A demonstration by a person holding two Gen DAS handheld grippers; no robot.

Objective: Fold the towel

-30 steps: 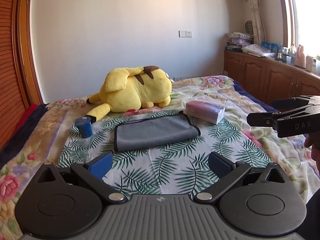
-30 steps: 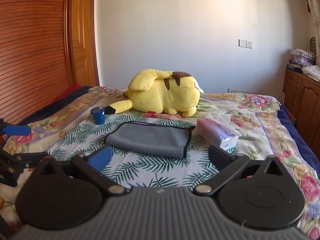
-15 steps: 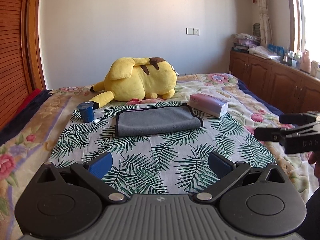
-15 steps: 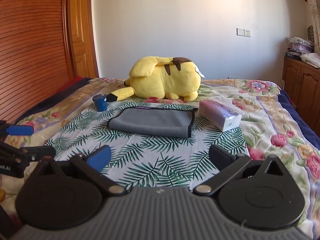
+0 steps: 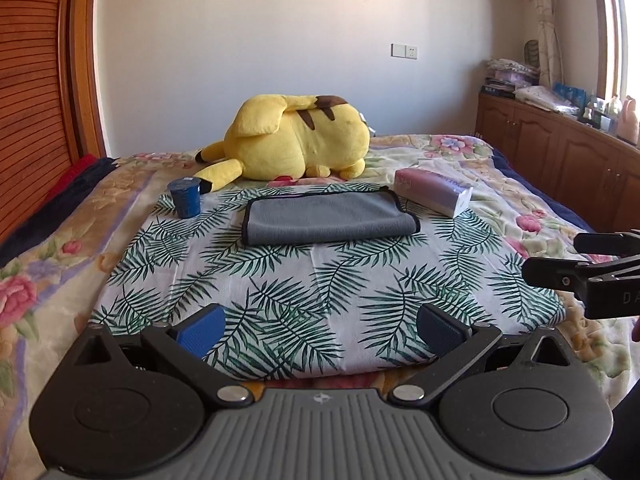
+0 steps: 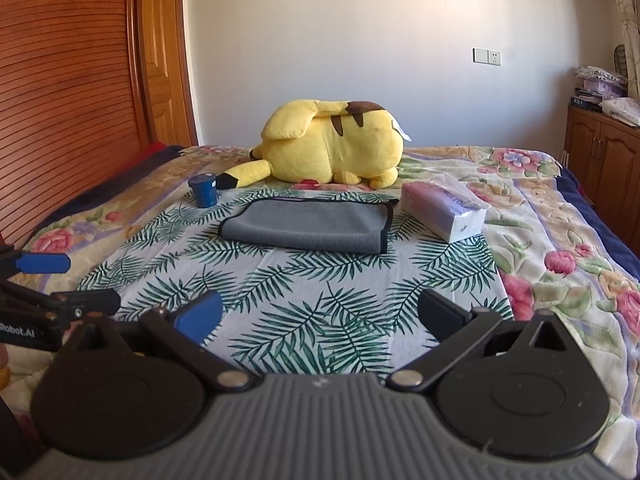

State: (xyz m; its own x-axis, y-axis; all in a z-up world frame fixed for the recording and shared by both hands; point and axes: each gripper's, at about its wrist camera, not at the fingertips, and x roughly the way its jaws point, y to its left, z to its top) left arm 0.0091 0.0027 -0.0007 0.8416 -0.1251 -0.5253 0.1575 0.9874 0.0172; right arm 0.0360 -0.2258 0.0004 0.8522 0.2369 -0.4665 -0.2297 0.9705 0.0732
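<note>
A grey towel [image 5: 328,219] with a black hem lies folded flat on a palm-leaf cloth [image 5: 304,280] on the bed; it also shows in the right wrist view [image 6: 308,226]. My left gripper [image 5: 320,326] is open and empty, well short of the towel near the cloth's front edge. My right gripper [image 6: 320,314] is open and empty, equally far back. Each gripper shows at the side of the other's view: the right one [image 5: 592,276], the left one [image 6: 48,292].
A yellow plush toy [image 5: 296,140] lies behind the towel. A blue cup [image 5: 185,198] stands to its left and a tissue pack [image 5: 434,192] to its right. Wooden cabinets [image 5: 560,160] line the right wall, a slatted wardrobe [image 6: 68,92] the left.
Both grippers have drawn back from the towel and dropped lower; the towel and plush toy look smaller and farther. Both grippers stay open. The towel has not moved.
</note>
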